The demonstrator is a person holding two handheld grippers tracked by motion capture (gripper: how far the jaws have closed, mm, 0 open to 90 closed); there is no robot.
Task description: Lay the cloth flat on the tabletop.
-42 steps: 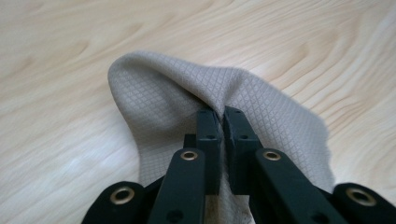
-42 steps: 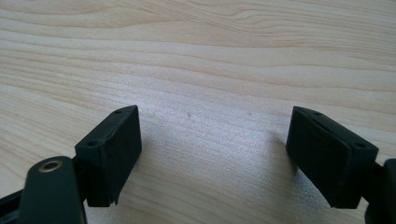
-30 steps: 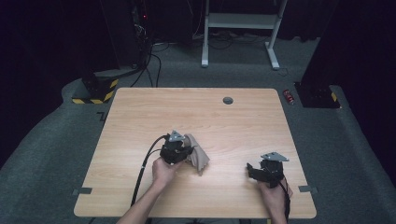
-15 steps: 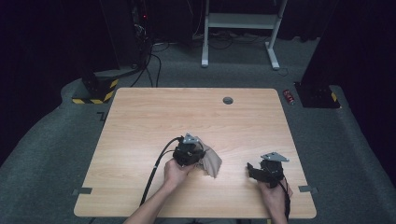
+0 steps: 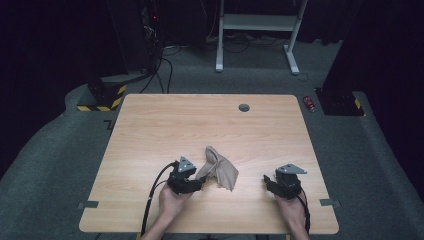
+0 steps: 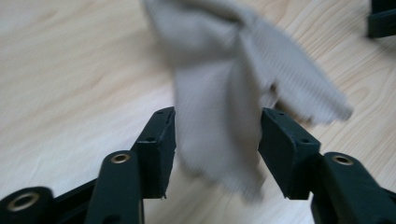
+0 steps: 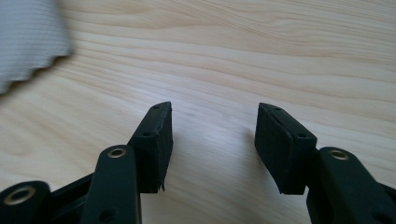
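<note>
The wooden table (image 5: 150,130) is sitting in a dark room. The beige cloth (image 5: 220,170) is lying between the left gripper's (image 5: 199,184) just-opened jaws, let go. The right gripper (image 5: 267,181) is closing, holding nothing.

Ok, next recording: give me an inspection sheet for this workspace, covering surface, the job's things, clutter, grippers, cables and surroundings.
Surface: light wood-grain table, round dark grommet near the far edge.
Job's things: crumpled beige ribbed cloth near the front middle.
Clutter: nothing seen on the table.
Grippers: left gripper has just been opening, cloth between its jaws, pads not pressing; right gripper has just been closing, jaws apart over bare wood.
Cables: black cable trails from the left gripper off the front edge.
Surroundings: grey carpet, white desk frame, yellow-black striped block, small red object on the floor.
</note>
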